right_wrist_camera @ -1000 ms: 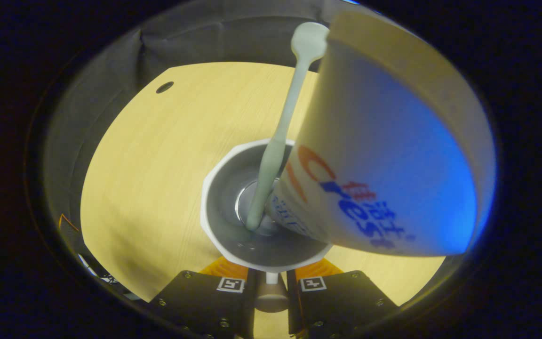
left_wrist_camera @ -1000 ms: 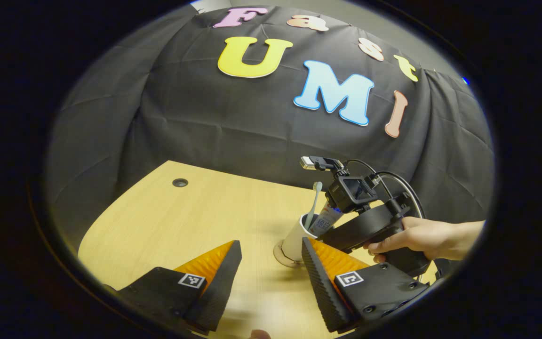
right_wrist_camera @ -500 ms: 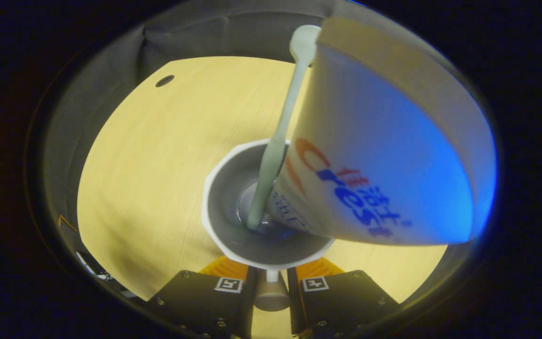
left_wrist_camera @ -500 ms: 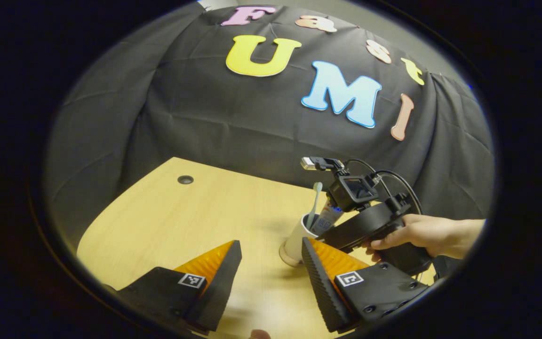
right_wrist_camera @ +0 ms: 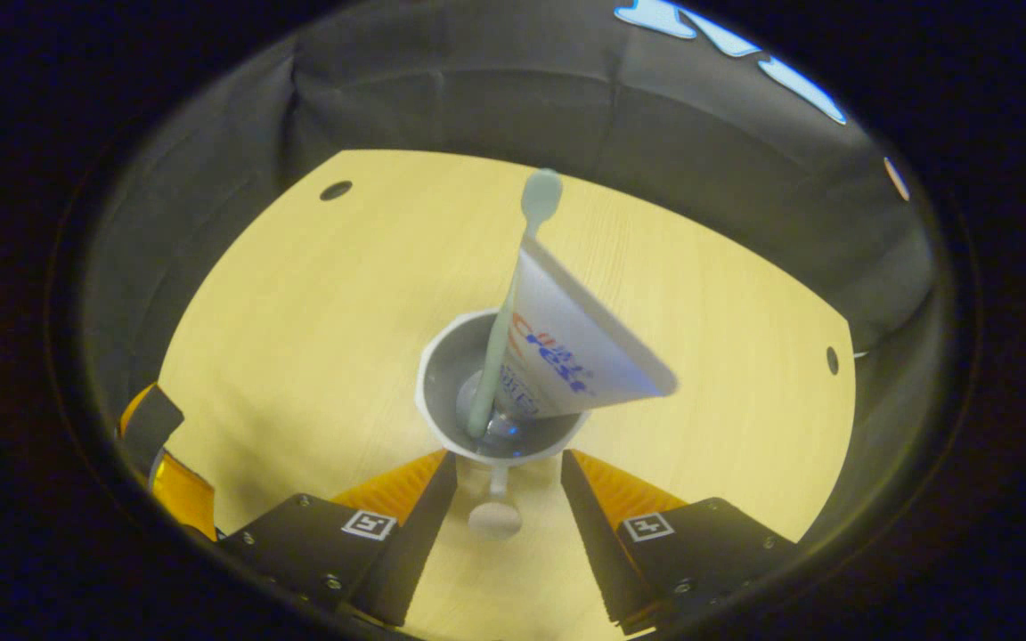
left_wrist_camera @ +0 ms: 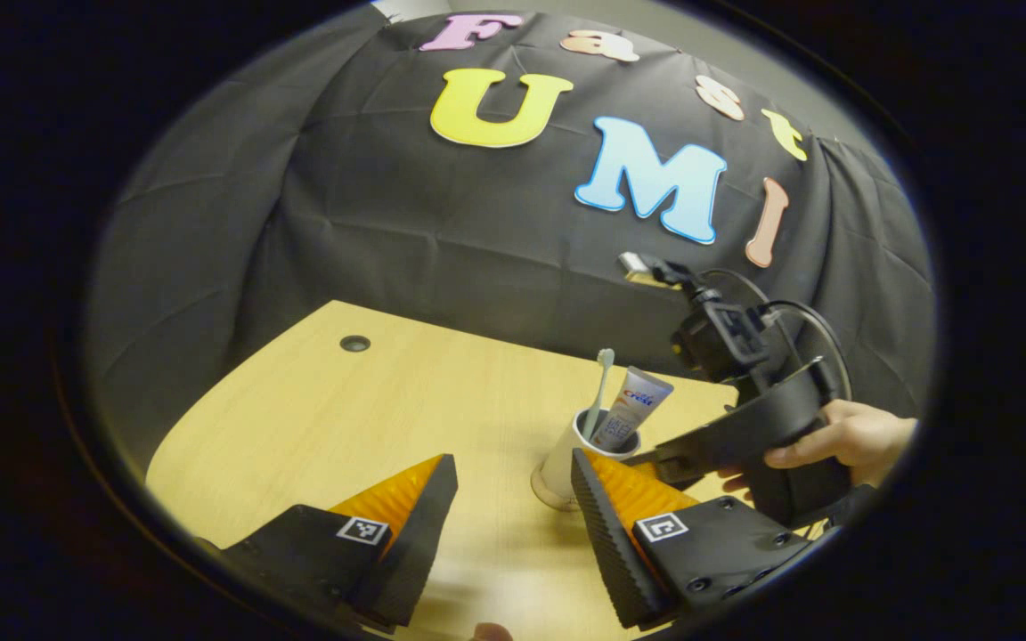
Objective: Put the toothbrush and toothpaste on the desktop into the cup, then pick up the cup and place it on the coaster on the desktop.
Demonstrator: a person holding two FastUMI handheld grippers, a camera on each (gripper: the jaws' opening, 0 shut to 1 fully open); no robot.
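A white cup (left_wrist_camera: 564, 458) stands upright on the wooden desk (left_wrist_camera: 370, 418), on a round coaster (left_wrist_camera: 541, 490). A pale toothbrush (left_wrist_camera: 600, 383) and a white toothpaste tube (left_wrist_camera: 636, 405) lean inside it. My left gripper (left_wrist_camera: 513, 463) hangs open just in front of the cup, holding nothing. A hand holds my right gripper (left_wrist_camera: 655, 458) to the right of the cup. Looking down from the right gripper view, the cup (right_wrist_camera: 442, 356) holds the toothbrush (right_wrist_camera: 513, 285) and the tube (right_wrist_camera: 566, 356). My right gripper (right_wrist_camera: 508, 463) is open there, and the cup's handle (right_wrist_camera: 495, 516) lies between its fingers without touching them.
Black cloth walls the desk at the back. A round cable hole (left_wrist_camera: 354, 343) sits at the desk's far left and another hole (right_wrist_camera: 831, 360) near its right edge. My left gripper's finger (right_wrist_camera: 152, 436) pokes in at the left edge of the right gripper view.
My right gripper has opened, let go of the cup's handle and drawn back and up from the cup. The cup stays standing. My left gripper has barely moved.
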